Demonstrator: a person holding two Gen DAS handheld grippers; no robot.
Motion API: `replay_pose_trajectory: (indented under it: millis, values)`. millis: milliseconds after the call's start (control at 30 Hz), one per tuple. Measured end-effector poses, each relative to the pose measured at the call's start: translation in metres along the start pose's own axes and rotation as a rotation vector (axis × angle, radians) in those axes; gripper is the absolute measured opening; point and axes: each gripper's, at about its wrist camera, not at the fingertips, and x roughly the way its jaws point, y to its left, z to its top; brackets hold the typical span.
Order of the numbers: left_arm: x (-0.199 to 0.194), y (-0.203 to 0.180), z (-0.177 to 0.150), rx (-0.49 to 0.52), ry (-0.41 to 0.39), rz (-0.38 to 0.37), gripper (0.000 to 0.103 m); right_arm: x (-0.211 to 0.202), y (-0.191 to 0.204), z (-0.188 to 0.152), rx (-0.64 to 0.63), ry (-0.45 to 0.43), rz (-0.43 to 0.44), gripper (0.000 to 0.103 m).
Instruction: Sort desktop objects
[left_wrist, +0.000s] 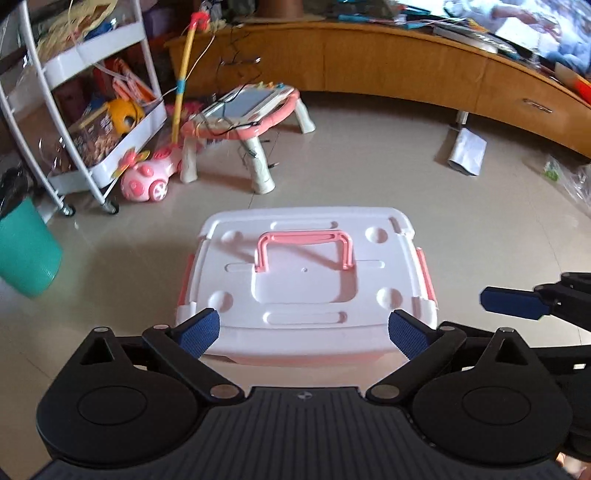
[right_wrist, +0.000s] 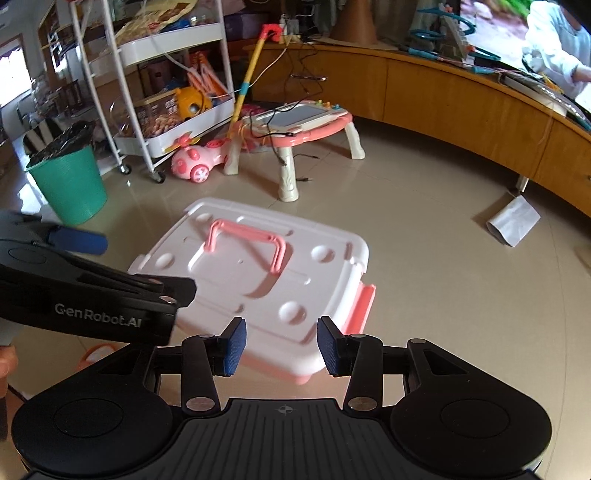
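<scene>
While the left wrist view looks down, our left gripper (left_wrist: 303, 333) hangs released, jaws spread wide with nothing between them, just above the near edge of the white storage box (left_wrist: 306, 280) with its pink handle (left_wrist: 304, 247), which sits on the floor (left_wrist: 369, 173). In the right wrist view, our right gripper (right_wrist: 281, 345) is partly parted and grasps nothing; the box (right_wrist: 255, 280) lies just beyond its fingertips, angled leftward.

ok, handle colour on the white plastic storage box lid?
Pink handle, clearest in the left wrist view.
</scene>
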Motion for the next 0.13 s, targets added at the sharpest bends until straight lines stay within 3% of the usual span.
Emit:
replay_pose_trajectory:
  millis: [133]
  values:
    - [-0.0089, -0.0047, -0.0018, -0.007, -0.021, -0.001, 0.100, -0.0115, 0.0006, -0.0023, 0.010, -0.012, -0.006, 0.040]
